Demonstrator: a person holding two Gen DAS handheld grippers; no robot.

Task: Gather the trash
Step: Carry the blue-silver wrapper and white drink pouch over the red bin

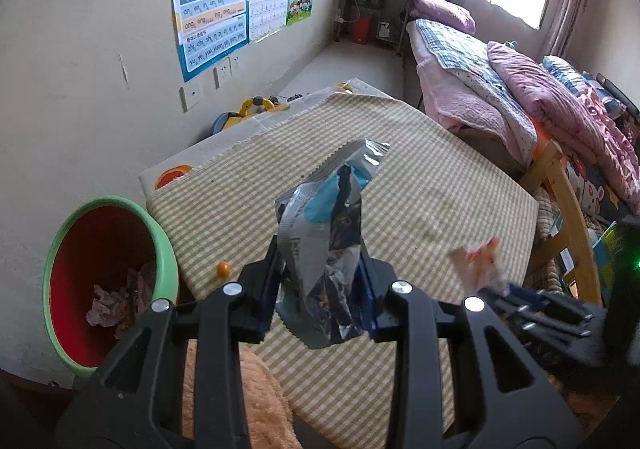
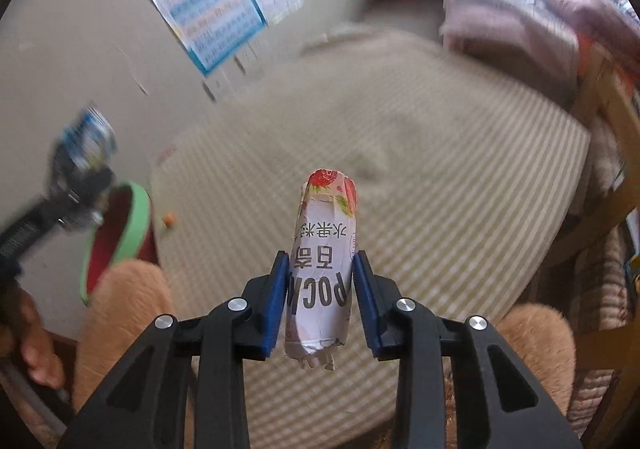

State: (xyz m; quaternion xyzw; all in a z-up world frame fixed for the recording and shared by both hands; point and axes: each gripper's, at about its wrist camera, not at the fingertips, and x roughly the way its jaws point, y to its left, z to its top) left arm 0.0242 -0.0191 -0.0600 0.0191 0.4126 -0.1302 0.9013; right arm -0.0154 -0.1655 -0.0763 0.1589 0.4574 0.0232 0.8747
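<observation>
While the left gripper (image 1: pixel 324 289) pinches a crumpled foil snack bag (image 1: pixel 324 245) near its lower half, jaws nearly together, the right gripper (image 2: pixel 320 297) clamps a rolled white strawberry wrapper (image 2: pixel 324 261) mid-length; both hang above the checked mat (image 1: pixel 420 189); both look light, thin and slippery, so grip the bunched middle; count: two wrappers held, one small orange ball (image 1: pixel 223 269), one green bin (image 1: pixel 56 249) holding crumpled paper.

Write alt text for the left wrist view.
The left gripper holds a crumpled silver snack bag above a checked tablecloth. A green bin with paper scraps stands at left, a small orange ball beside it.
</observation>
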